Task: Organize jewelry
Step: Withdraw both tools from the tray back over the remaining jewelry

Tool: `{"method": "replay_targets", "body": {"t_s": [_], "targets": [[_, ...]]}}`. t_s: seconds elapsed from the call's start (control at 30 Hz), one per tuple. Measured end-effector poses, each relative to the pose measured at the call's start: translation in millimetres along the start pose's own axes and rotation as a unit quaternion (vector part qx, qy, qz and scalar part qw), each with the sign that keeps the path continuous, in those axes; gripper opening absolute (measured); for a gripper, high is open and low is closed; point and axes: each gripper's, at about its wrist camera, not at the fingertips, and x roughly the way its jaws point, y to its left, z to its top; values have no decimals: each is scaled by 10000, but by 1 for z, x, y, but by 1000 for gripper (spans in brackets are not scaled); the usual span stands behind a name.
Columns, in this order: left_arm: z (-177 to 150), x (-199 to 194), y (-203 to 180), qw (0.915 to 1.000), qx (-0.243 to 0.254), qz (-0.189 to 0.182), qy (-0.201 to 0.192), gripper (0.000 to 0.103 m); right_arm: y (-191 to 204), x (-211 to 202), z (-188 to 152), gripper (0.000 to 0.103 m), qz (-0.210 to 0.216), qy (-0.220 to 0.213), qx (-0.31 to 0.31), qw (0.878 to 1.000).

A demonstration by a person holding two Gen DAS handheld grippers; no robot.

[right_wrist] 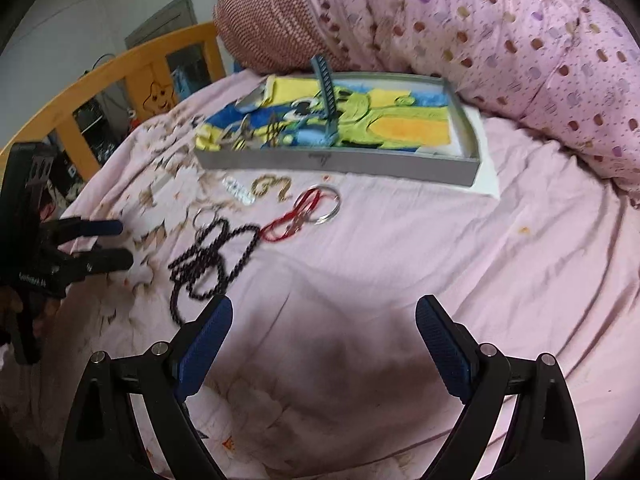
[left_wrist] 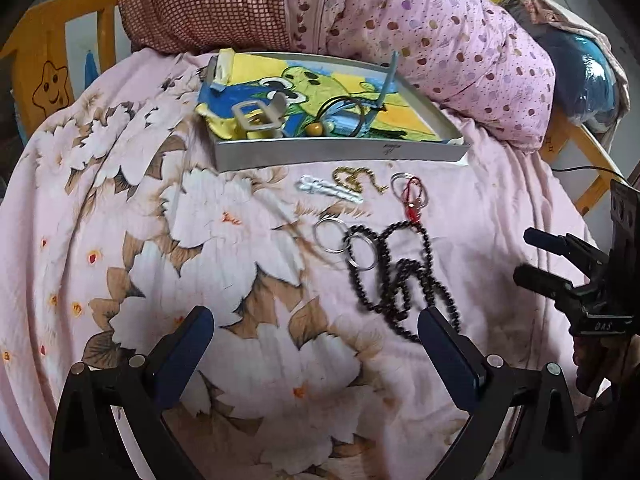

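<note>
Currently both grippers, left and right, hang spread and empty above the bed. Beads lie loose near the tray; pinch one strand low, lift slowly to avoid snagging rings.

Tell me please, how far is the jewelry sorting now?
Partly done. Already in the grey tray: a black cord pendant, a pale buckle piece and a blue strap. In hand: nothing; the left gripper and the right gripper are both open and empty. Still on the bedsheet: black bead necklace, gold chain, white clip, silver rings, red-cord rings.
</note>
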Motion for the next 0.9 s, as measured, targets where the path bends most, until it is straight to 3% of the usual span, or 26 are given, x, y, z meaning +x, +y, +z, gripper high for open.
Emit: {"method": "replay_targets", "body": {"t_s": [0.23,0.4,0.6,0.63,0.7,0.77,0.83,0.9], "targets": [[-5,7,5,10000,-50,-39,73,103,9,12,-6,90,63,134,-125,9998],[-4,3,0,9991,-65,-410,-66,103,-3,14,0,90,-116,-36,130,9998],[-3,10,-13,9972,129,-734,-38,102,-21,24,17,89,178,-229,410,9987],[-3,11,-15,9968,145,-791,-45,102,-23,27,21,87,252,-238,451,9984],[-2,16,-19,9957,156,-912,-43,102,-24,33,25,71,349,-195,505,9979],[-1,22,-24,9941,213,-1059,6,102,-25,43,28,61,478,-59,594,9971],[-1,27,-29,9933,275,-1126,45,96,-24,53,30,55,630,66,654,9958],[0,35,-33,9925,334,-1168,133,79,-21,59,31,52,731,138,669,9950]]}}
